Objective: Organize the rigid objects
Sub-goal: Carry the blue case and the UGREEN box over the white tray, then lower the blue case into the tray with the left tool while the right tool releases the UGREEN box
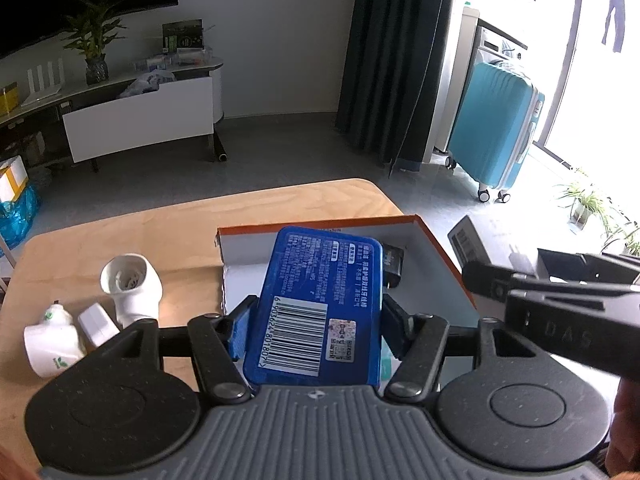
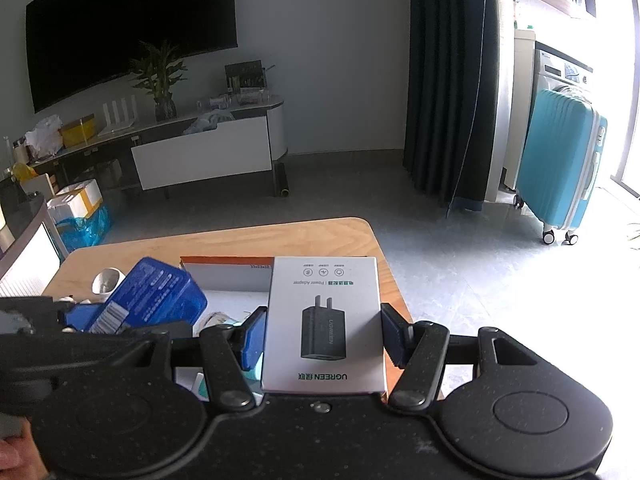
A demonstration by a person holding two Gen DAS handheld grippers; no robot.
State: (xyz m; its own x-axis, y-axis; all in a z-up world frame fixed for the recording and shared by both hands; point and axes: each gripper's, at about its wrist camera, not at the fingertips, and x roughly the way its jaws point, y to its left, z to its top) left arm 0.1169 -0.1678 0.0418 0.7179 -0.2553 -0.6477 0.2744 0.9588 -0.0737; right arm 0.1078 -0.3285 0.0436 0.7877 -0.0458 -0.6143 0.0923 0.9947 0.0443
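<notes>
While both claws are loaded, left claw [image 1: 316, 320] is clamped on a blue box [image 1: 316, 304], barcode up, held over the open orange-rimmed carton [image 1: 436, 244] near the worktop's [image 1: 160, 232] far right corner. Right claw [image 2: 324, 334] is clamped on a white adapter box [image 2: 324, 320], above the carton's right side. White pipe fittings [image 1: 132, 292] sit w/ a small white plug [image 1: 96, 322] by the worktop's left edge.
</notes>
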